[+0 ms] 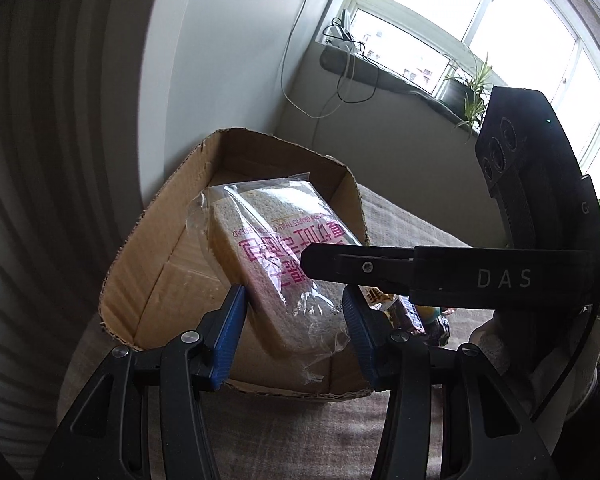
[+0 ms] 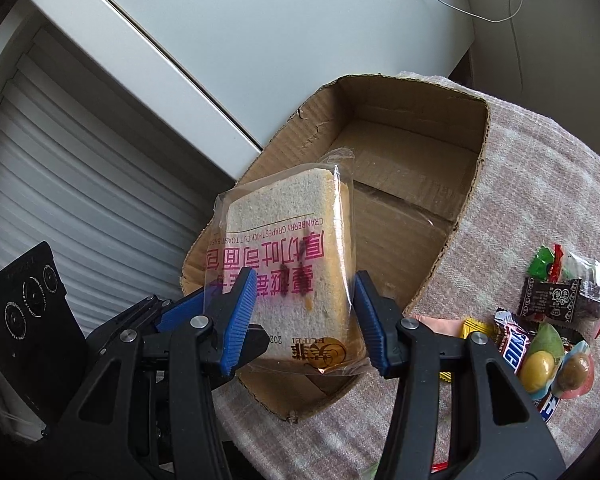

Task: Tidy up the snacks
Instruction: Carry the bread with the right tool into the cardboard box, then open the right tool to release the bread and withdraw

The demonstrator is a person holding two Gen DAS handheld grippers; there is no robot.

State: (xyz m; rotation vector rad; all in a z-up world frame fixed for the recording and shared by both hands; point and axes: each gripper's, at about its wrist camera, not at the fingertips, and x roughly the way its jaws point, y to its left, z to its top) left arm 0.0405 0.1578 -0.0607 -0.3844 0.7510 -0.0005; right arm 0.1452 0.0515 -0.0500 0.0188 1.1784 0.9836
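Right wrist view shows the right hand-held gripper with its blue fingers pressed against both sides of a bagged bread slice, holding it tilted above the near end of an open cardboard box. Loose candies lie in a heap on the cloth-covered table, right of the box. Left wrist view has the left hand-held gripper spread wide around the same bread slice; whether its pads touch the wrapper cannot be told. The box sits just beyond, near the wall.
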